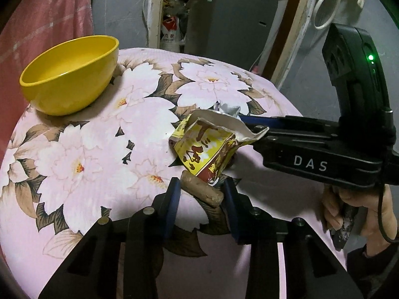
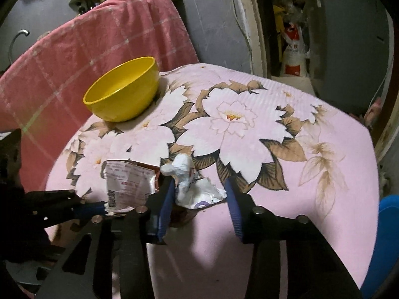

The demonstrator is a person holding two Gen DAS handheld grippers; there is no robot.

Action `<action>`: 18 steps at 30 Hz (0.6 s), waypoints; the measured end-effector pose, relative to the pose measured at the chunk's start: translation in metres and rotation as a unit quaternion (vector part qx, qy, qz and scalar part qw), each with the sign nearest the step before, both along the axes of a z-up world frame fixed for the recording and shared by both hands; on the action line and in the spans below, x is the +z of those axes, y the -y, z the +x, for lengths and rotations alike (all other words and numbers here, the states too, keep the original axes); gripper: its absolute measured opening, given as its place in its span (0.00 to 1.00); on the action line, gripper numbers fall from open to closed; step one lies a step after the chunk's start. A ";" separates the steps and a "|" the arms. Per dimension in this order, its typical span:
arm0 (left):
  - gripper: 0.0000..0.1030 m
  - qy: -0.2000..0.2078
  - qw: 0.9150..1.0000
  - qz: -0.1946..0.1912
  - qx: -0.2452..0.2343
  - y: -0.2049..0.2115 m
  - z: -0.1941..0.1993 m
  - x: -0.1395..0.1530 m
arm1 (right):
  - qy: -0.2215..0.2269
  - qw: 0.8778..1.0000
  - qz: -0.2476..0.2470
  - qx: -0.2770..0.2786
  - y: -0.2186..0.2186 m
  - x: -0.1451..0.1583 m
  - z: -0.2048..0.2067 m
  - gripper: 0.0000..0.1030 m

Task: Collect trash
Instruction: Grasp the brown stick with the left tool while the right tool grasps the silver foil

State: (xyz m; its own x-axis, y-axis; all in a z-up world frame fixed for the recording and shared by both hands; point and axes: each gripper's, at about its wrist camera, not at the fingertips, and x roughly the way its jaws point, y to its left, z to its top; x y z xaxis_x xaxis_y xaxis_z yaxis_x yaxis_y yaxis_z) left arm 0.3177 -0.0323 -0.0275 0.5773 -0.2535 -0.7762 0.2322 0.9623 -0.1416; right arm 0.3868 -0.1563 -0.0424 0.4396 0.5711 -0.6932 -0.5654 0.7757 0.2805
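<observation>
Bowl (image 1: 67, 74) empty (nothing collected yet): both grippers, left (image 1: 200, 194) and right (image 2: 200, 194), gape around 3 scraps: stick (image 1: 202, 190), wrapper (image 1: 207, 147), tissue (image 2: 192, 186).

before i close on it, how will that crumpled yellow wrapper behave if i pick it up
The yellow wrapper is creased and torn open, so it is probably light and floppy and would likely crush further when squeezed. Its inner side looks smooth and silvery, so a pinch on one edge might slip.
</observation>
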 end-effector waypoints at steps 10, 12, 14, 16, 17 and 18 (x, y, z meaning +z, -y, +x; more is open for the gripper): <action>0.30 0.043 0.999 -0.001 0.027 -0.010 -0.023 0.014 | 0.033 0.999 0.007 -0.009 0.005 0.009 -0.015 0.16; 0.30 0.059 0.998 -0.002 0.034 -0.013 -0.028 0.019 | 0.049 0.999 0.007 -0.015 0.008 0.013 -0.020 0.16; 0.30 0.078 0.996 -0.004 0.040 -0.015 -0.035 0.026 | 0.071 0.997 0.008 -0.020 0.013 0.018 -0.027 0.15; 0.30 0.100 0.994 -0.013 0.043 -0.015 -0.042 0.034 | 0.097 0.995 0.010 -0.028 0.019 0.026 -0.037 0.15; 0.30 0.114 0.992 -0.020 0.045 -0.015 -0.047 0.038 | 0.107 0.994 0.010 -0.031 0.022 0.028 -0.039 0.15; 0.30 0.123 0.991 -0.025 0.047 -0.014 -0.051 0.041 | 0.120 0.992 0.013 -0.035 0.026 0.033 -0.044 0.15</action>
State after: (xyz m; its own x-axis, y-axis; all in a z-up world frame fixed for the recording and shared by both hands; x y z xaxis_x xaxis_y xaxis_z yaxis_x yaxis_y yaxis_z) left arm 0.2669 -0.0183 0.0138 0.7709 -0.2240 -0.5963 0.1752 0.9746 -0.1396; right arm 0.3425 -0.1823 -0.0094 0.6301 0.5491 -0.5491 -0.5630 0.8100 0.1640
